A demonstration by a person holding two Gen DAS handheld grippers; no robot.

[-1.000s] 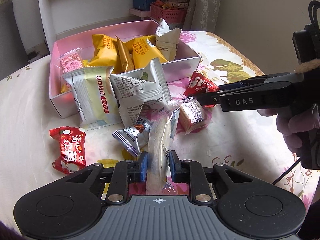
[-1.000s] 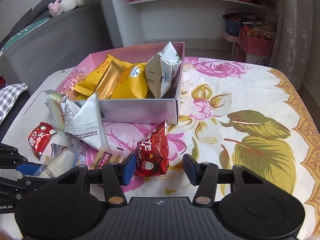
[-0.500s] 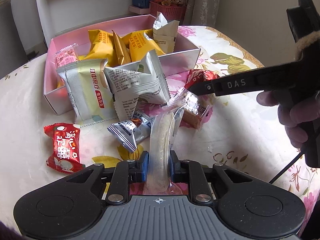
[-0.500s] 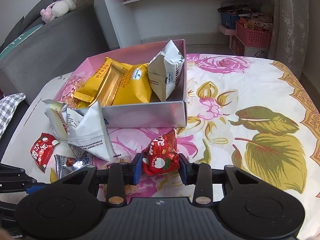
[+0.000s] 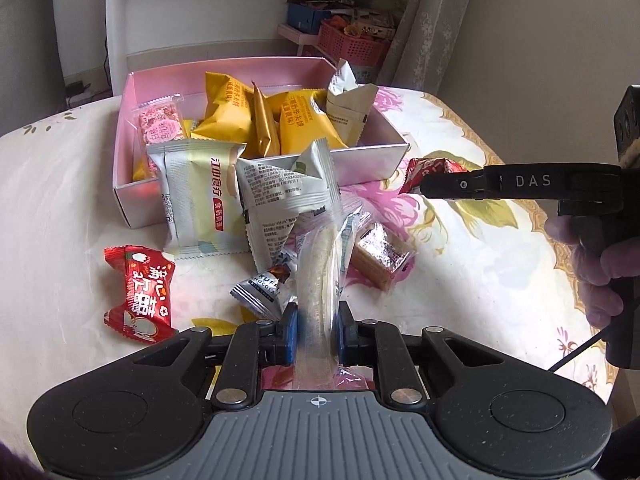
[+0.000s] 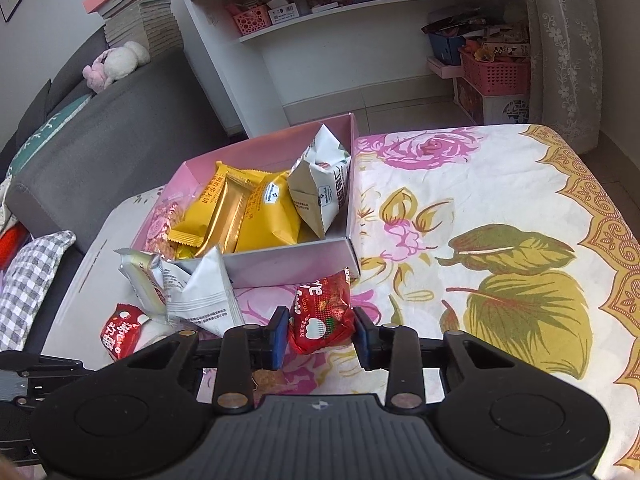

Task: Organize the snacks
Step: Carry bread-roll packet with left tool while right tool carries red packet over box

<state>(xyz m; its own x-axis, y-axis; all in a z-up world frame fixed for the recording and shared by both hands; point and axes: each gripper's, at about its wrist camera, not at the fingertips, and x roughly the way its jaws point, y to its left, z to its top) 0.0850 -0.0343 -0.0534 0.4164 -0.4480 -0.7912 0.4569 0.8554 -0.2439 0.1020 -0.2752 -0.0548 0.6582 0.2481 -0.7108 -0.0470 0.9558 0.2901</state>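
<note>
Right wrist view: your right hand-held gripper is now pinching the crinkly red foil snack packet, lifting it boxward; left hand-held gripper is clamping the clear-wrapped pale wafer stick.

Glossy wrappers, matt cloth, satin box

Your red snack packet is shiny crinkled foil; the clear sleeve near you is thin glossy plastic. The pink box looks like smooth card with a silvery sheen outside. The floral tablecloth is matt, creased fabric. The gripper pads are blue rubbery plastic.
</note>
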